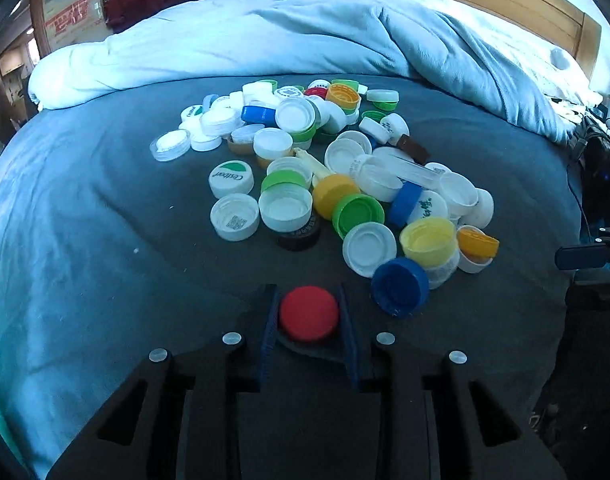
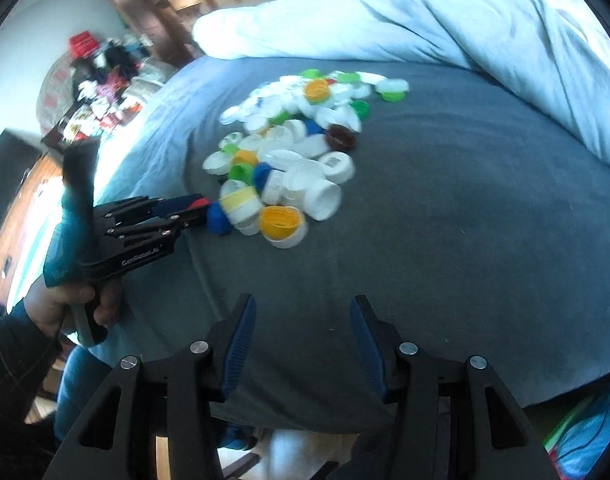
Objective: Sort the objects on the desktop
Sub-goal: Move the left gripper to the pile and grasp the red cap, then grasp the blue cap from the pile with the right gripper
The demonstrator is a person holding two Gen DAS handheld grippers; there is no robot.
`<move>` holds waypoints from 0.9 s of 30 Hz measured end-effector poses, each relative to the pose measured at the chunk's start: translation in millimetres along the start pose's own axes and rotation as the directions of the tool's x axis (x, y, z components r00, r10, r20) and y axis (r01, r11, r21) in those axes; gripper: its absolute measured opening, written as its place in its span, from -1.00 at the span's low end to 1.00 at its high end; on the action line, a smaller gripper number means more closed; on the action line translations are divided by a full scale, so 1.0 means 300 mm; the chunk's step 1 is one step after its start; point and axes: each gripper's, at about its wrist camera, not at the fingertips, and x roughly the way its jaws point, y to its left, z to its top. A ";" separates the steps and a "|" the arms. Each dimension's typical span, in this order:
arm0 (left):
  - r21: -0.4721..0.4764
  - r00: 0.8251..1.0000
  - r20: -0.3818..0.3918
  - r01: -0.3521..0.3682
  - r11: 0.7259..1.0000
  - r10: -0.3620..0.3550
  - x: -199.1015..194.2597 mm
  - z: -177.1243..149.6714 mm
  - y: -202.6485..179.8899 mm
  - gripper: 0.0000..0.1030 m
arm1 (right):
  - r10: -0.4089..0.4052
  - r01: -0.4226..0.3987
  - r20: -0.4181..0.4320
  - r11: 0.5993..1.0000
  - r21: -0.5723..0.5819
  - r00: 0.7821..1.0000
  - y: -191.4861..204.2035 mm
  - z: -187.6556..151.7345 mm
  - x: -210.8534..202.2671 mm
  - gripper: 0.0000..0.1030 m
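Your left gripper (image 1: 309, 314) is pinching a red cap (image 1: 309, 312) just beside the cap pile (image 1: 329, 168); your right gripper (image 2: 303, 340) is hanging spread, empty.

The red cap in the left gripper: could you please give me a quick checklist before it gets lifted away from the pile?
1. Red cap sits between the left gripper pads: ok.
2. Pads pressing the cap on both sides: ok.
3. Dark blue cap apart from the gripper: ok, but close.
4. Right gripper open and empty: ok.
5. Right gripper clear of the cap pile: ok.
6. Bin for red caps in view: not ok.
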 end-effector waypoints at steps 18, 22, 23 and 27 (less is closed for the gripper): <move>-0.253 0.991 0.127 -0.007 0.968 0.041 -0.217 -0.094 0.096 -0.52 | 0.125 -0.128 -0.043 0.990 -0.055 0.991 0.190 0.196 0.318 -0.22; -0.268 0.991 0.125 -0.007 0.964 0.042 -0.217 -0.095 0.096 -0.52 | 0.091 -0.095 -0.046 0.992 -0.088 0.995 0.193 0.203 0.356 -0.29; -0.274 0.992 0.122 -0.008 0.962 0.044 -0.220 -0.096 0.097 -0.52 | 0.071 -0.074 -0.041 0.993 -0.087 0.997 0.187 0.199 0.355 -0.49; -0.308 0.987 0.140 -0.034 0.951 0.081 -0.270 -0.101 0.094 -0.52 | 0.041 -0.043 -0.021 0.994 -0.104 0.999 0.188 0.194 0.308 -0.76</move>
